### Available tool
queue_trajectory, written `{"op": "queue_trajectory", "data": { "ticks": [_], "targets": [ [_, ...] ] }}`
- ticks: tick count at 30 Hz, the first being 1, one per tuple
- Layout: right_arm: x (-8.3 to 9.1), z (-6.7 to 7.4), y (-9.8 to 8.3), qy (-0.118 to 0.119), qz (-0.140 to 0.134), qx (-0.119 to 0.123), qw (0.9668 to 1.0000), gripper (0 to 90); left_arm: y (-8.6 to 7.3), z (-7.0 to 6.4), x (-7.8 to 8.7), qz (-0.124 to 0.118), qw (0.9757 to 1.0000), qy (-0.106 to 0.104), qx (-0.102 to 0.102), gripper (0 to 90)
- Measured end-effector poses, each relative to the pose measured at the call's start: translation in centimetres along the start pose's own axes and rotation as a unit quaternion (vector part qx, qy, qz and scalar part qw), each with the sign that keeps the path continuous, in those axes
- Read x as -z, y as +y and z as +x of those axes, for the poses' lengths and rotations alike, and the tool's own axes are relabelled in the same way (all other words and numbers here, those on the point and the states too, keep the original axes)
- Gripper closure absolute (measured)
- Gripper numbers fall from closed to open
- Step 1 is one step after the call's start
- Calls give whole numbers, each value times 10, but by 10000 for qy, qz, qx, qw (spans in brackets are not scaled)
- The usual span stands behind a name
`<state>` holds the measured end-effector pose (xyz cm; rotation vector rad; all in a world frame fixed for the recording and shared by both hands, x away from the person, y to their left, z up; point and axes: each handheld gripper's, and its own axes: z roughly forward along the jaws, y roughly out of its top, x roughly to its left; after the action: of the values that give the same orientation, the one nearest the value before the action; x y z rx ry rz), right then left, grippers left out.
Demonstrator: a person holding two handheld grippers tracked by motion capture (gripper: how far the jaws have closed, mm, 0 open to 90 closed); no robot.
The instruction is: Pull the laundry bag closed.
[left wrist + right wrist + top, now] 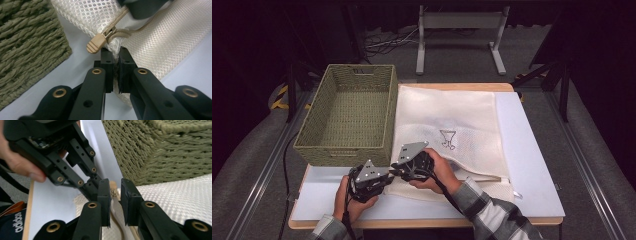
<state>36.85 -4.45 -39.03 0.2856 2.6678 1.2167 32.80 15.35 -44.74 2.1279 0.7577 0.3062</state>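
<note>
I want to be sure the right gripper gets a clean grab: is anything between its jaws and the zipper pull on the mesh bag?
Nothing visible blocks it. The right gripper already straddles the tan zipper pull, not yet pinching. The left gripper clamps the mesh bag just beside it; the basket stands clear.

High view: above near table (532,165) edge, facing fwd/down, far.
Left gripper view: close on mesh bag (160,37) corner.
Right gripper view: close, same corner.
Shared: bag corner, basket (347,115).

Basket (347,115) left of mesh bag (452,120) on table (532,165), both grippers at bag's near-left corner.
</note>
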Motion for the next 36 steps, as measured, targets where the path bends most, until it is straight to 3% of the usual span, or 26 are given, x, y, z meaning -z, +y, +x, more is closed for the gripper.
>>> {"op": "queue_trajectory", "data": {
  "ticks": [16,20,32,36],
  "targets": [
    [-31,-4,9,142,348,48,9993,765,-2,0,0,-3,10000,-6,76,854],
    [-36,-4,10,146,424,77,9990,806,-3,1,-1,28,10000,-16,90,853],
    [-27,-5,10,134,268,6,9995,821,-2,1,-2,61,9999,15,109,853],
    [-19,-7,8,89,215,-36,9997,870,-3,1,-2,57,9999,25,112,852]
  ]
}}
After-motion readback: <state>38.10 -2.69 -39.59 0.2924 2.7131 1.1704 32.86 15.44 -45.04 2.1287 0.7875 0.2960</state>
